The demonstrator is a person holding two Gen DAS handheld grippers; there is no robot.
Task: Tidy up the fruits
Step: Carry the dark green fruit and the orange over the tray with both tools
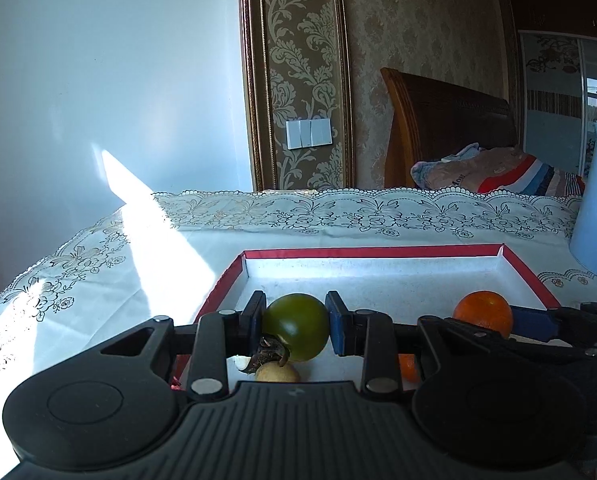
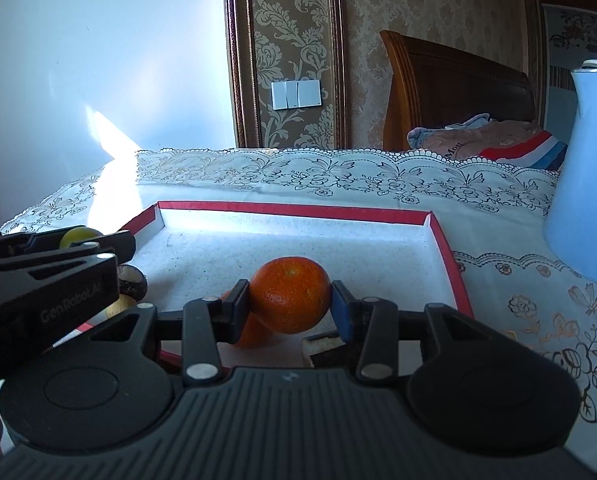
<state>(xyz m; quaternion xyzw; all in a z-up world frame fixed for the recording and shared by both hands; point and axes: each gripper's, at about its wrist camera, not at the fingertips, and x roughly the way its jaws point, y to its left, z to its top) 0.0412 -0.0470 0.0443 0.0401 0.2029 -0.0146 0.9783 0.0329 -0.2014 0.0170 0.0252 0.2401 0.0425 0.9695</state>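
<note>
My left gripper [image 1: 297,320] is shut on a round green fruit [image 1: 298,332] with a dried brown calyx, held above the near left part of a red-rimmed white tray [image 1: 370,251]. Under it lies a pale yellow fruit [image 1: 276,373]. My right gripper [image 2: 290,302] is shut on an orange [image 2: 288,288], lifted over the tray's [image 2: 290,210] near side. A second orange [image 2: 252,334] rests just below it. In the right wrist view the left gripper's fingers [image 2: 124,242] show at the left edge, and the green fruit [image 2: 78,236] peeks out behind them.
A tall pale blue jug [image 2: 586,184] stands on the lace tablecloth [image 2: 338,180] right of the tray. A small dark-and-white block [image 2: 324,346] lies by the tray's near edge. A wall with a light switch [image 2: 296,94] and a wooden headboard stand beyond the table.
</note>
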